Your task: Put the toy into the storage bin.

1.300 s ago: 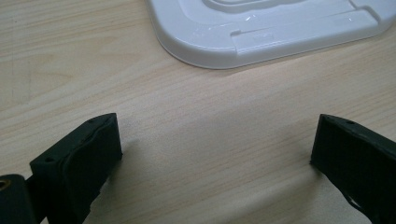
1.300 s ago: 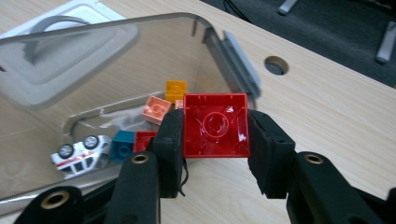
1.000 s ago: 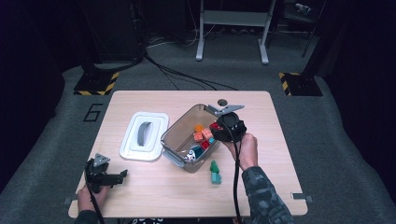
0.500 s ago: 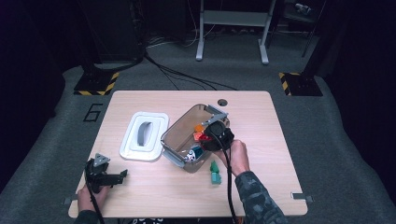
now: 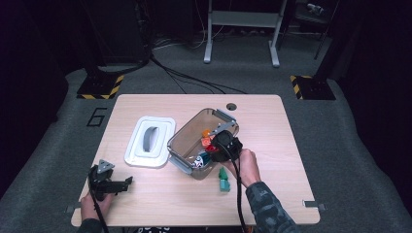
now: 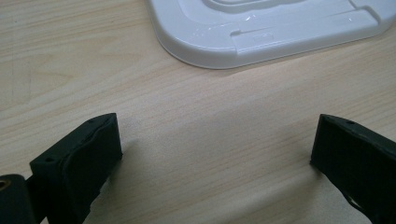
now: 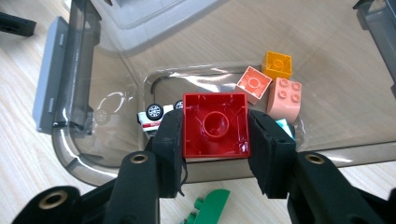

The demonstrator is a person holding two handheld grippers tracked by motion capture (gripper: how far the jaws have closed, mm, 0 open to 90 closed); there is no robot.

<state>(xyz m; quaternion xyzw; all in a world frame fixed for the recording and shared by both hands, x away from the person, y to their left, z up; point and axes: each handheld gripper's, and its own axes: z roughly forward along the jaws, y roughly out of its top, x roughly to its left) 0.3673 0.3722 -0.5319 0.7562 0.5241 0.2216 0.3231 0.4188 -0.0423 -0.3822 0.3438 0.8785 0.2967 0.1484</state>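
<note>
My right gripper (image 7: 215,122) is shut on a red brick (image 7: 205,140), whose hollow underside faces the camera. It hangs over the near end of a smoky clear container (image 7: 74,116). Inside lie an orange brick (image 7: 278,64), two salmon bricks (image 7: 253,83), and a small white toy car (image 7: 152,116). In the high view the right gripper (image 5: 219,145) sits over the container (image 5: 182,145), near its right front. My left gripper (image 5: 114,183) rests at the table's front left, its jaws open with only bare wood between them, as the left gripper (image 6: 217,140) view shows.
A white lid (image 5: 149,141) lies flat to the left of the container, and its edge (image 6: 261,28) is just ahead of the left jaws. A green brick (image 5: 223,179) lies on the table in front of the container, under the right gripper (image 7: 210,207).
The right gripper, with the red brick in it, has moved left and toward the person and has sunk lower over the container. The left gripper has stayed put.
</note>
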